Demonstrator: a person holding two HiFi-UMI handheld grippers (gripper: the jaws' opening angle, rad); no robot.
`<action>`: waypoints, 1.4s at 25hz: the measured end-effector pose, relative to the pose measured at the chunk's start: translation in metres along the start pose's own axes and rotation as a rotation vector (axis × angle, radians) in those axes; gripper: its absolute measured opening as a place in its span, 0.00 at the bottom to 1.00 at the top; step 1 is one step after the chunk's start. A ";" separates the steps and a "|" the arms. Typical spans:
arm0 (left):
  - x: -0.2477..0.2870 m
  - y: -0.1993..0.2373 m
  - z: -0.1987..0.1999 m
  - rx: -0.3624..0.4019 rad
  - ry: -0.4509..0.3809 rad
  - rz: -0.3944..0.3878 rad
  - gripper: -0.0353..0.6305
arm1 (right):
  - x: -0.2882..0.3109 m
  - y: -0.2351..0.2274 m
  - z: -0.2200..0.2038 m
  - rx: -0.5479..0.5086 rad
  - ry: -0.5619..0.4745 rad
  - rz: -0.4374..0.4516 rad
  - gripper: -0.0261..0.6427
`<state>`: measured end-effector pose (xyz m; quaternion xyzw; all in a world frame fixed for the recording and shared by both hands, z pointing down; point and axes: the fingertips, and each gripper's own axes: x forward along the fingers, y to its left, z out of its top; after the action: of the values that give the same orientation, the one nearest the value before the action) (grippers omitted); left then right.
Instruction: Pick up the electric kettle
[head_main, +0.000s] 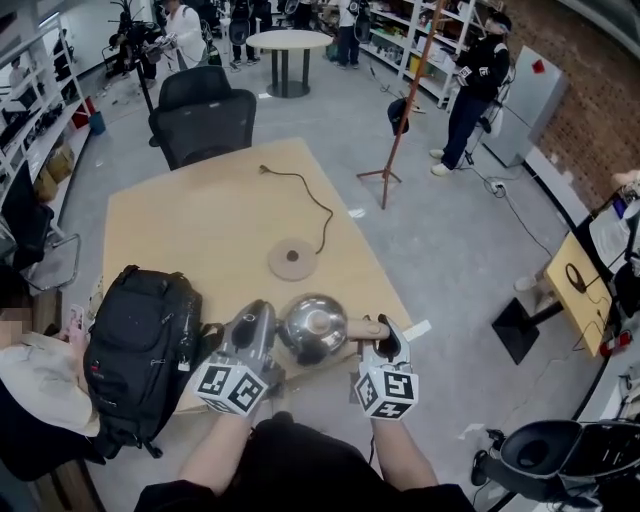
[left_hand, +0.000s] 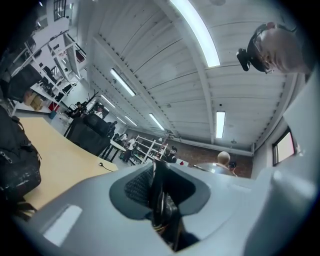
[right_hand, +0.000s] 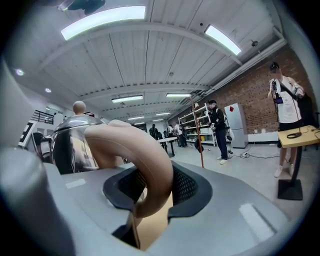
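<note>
The steel electric kettle hangs between my two grippers over the table's near edge, away from its round base. Its tan handle points right. My right gripper is shut on that handle, which arches up between the pads, with the shiny body behind it. My left gripper sits against the kettle's left side. In the left gripper view its jaws stand nearly together on a thin dark edge, seemingly the spout. The lid and knob show to the right.
A black backpack lies on the wooden table just left of my left gripper. The base's cord trails to the far edge. An office chair stands beyond the table. People stand at the back of the room.
</note>
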<state>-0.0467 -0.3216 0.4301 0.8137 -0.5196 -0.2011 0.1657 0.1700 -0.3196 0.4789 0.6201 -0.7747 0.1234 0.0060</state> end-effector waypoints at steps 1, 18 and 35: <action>-0.006 -0.008 -0.003 -0.001 -0.003 0.007 0.13 | -0.007 -0.004 0.001 -0.003 0.000 0.007 0.22; -0.090 -0.060 0.009 0.046 -0.075 0.076 0.13 | -0.078 0.014 0.004 -0.018 -0.017 0.138 0.22; -0.072 -0.033 0.039 0.030 -0.091 -0.007 0.14 | -0.063 0.039 0.021 -0.022 -0.078 0.049 0.22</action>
<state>-0.0673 -0.2449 0.3919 0.8080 -0.5267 -0.2306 0.1288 0.1500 -0.2554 0.4409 0.6052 -0.7906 0.0909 -0.0204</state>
